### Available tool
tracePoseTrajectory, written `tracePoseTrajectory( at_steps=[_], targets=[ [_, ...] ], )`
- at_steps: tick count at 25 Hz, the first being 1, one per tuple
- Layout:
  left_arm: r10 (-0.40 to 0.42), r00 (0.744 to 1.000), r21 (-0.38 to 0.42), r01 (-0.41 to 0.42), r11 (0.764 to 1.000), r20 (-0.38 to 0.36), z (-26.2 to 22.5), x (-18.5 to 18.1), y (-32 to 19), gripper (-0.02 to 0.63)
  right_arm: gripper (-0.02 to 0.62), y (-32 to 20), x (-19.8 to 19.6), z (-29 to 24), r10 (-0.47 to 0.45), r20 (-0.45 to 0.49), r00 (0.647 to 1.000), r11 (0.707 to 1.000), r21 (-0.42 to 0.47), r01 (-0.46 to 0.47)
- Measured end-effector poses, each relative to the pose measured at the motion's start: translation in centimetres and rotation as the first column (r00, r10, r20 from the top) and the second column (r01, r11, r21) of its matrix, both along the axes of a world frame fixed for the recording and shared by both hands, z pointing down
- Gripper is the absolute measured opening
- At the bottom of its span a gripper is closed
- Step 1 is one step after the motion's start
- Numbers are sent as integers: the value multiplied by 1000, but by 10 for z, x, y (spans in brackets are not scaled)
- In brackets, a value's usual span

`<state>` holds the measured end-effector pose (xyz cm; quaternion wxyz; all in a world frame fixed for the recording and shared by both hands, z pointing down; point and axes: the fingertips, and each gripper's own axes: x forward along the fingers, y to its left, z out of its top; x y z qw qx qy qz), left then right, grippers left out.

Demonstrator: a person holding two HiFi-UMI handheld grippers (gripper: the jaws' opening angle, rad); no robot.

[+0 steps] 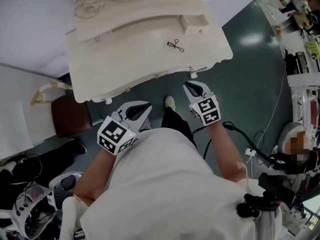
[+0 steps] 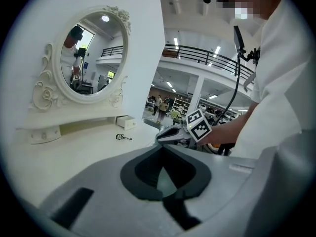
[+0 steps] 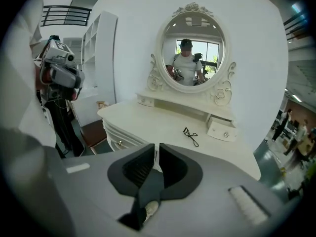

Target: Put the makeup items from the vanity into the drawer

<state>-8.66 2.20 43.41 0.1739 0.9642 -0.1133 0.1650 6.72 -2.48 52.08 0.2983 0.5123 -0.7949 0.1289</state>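
Atop vanity (image 1: 140, 59), eyelash curler (image 1: 175, 45), diagonal

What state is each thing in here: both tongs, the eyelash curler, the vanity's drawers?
left tongs: shut, nothing held.
right tongs: shut but for a thin slit, nothing held.
eyelash curler: lying loose on the vanity top, clear of both tongs.
small shelf drawer near the curler: pulled out.
front drawers: closed.
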Motion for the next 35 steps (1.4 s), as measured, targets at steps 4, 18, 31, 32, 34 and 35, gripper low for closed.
tracePoseTrajectory(
  at_steps=[4, 18, 31, 32, 34, 35],
  targets=[
    [-83, 997, -16, 83, 996, 7, -4, 5, -31, 0, 34, -52, 22, 9, -36, -23, 999, 999, -2, 36],
    [-331, 941, -53, 335, 941, 74, -19, 64, -133, 0, 75, -206, 67, 72, -291, -84, 953, 954, -109, 281],
    [-445, 889, -49, 452, 891, 112, -17, 105, -178, 0, 37, -248, 62, 110, -419, -65, 905, 900, -162, 405],
    [-451, 885, -48, 458, 887, 113, -18, 107, -181, 0, 35, -249, 62, 109, -421, -65, 905, 899, -161, 407],
    [-462, 880, -47, 469, 882, 111, -18, 109, -185, 0, 31, -249, 63, 107, -427, -61, 902, 897, -158, 414],
    [-465, 878, -46, 472, 880, 110, -19, 111, -187, 0, 29, -248, 63, 105, -432, -57, 900, 894, -155, 420]
  ],
)
